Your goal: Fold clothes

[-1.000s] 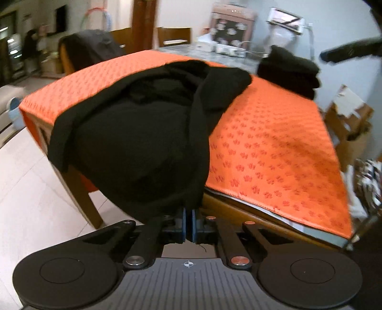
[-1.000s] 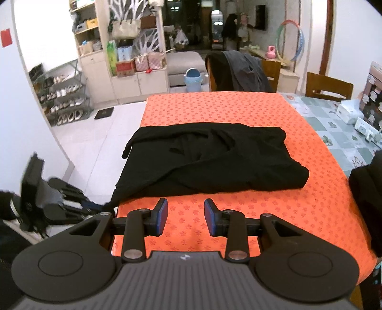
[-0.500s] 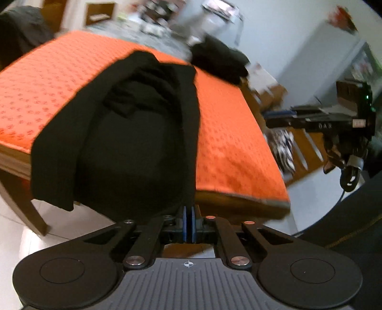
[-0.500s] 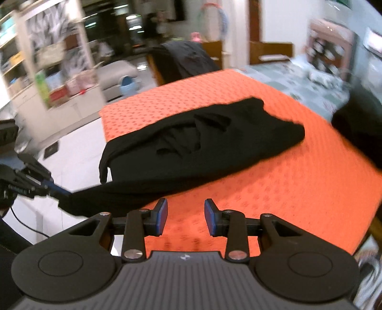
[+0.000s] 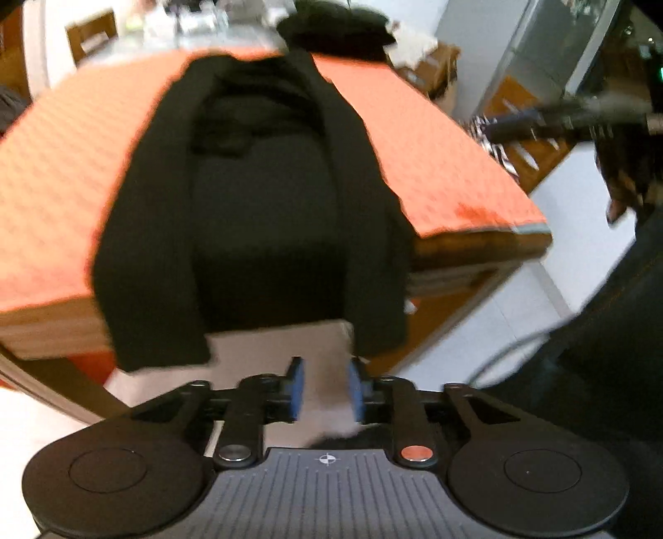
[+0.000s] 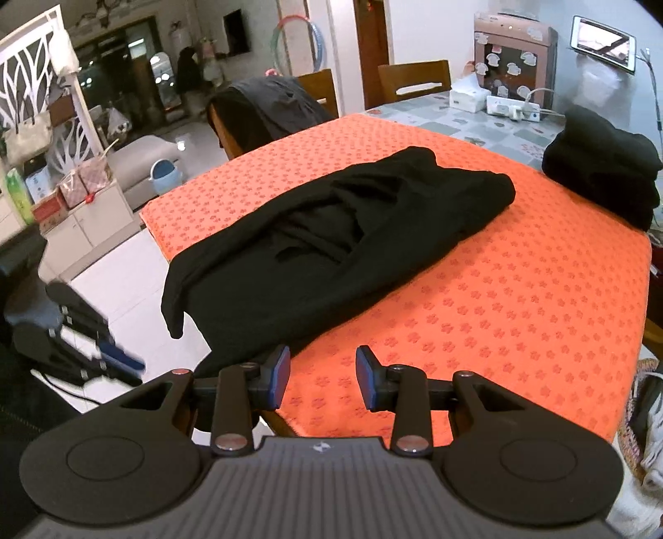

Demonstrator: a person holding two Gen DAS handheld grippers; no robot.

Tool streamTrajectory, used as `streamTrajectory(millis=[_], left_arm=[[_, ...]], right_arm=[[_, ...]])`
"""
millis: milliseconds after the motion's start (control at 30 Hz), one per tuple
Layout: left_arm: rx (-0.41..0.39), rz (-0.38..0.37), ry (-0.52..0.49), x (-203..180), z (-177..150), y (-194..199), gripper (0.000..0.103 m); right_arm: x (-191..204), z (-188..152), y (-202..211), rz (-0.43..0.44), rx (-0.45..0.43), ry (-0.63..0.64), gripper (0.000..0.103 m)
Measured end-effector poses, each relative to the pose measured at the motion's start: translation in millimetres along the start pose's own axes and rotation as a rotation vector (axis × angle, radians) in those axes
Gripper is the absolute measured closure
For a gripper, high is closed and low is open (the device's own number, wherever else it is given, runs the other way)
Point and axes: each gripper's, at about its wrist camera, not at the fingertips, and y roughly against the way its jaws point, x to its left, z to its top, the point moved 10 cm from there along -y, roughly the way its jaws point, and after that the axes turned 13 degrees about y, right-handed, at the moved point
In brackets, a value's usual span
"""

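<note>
Left wrist view (blurred by motion). The left gripper [image 5: 326,387] has its blue-padded fingers [image 5: 296,389] parted, the jaws opening, with nothing between them; only pale floor shows in the gap. Just beyond the fingertips hangs the near end of the black garment [image 5: 265,215], draped over the table's near edge, not touched by either pad. Two long flaps of the cloth fall lower than the middle part, one ahead to the left of the fingers and one ahead to the right. Farther out, the garment runs away from the fingers along the orange patterned cloth [image 5: 435,166] that covers the wooden table [image 5: 468,265]. Beyond its far end sits a pile of dark clothing [image 5: 335,25]. Far to the right of the fingers, blurred, is the right gripper [image 5: 538,122].

Right wrist view (sharp). The right gripper [image 6: 323,377] has its fingers [image 6: 278,375] spread apart and empty, hovering over the near edge of the orange patterned cloth [image 6: 518,298]. The black garment [image 6: 331,240] lies ahead and to the left of the fingers, its lower end just beyond the left fingertip and hanging over the table edge. Its bulk stretches diagonally away to the upper right. Far right of the fingers rests the pile of dark clothing [image 6: 601,166]. Well left of the fingers, off the table, the left gripper [image 6: 120,358] appears blurred. Behind the table stand wooden chairs [image 6: 414,81], one with a dark jacket [image 6: 269,108] draped over it.
</note>
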Motion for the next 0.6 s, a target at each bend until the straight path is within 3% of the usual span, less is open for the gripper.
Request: streamTrajectory(millis=[167, 400, 600], left_arm=[[-0.024, -0.018, -0.076, 52.5, 13.3, 16.0, 0.065], [0.013, -0.069, -0.298, 105.9, 9.0, 6.7, 0.058], [-0.037, -0.079, -0.463, 111.8, -1.1, -17.8, 0.056]], right_arm=[[29.7, -17.8, -15.5, -0.06, -0.021, -0.098, 0.063], [96.9, -59.8, -56.3, -0.144, -0.01, -0.256, 0.062], [136.1, -84.3, -101.3, -0.251, 0.014, -0.192, 0.05]])
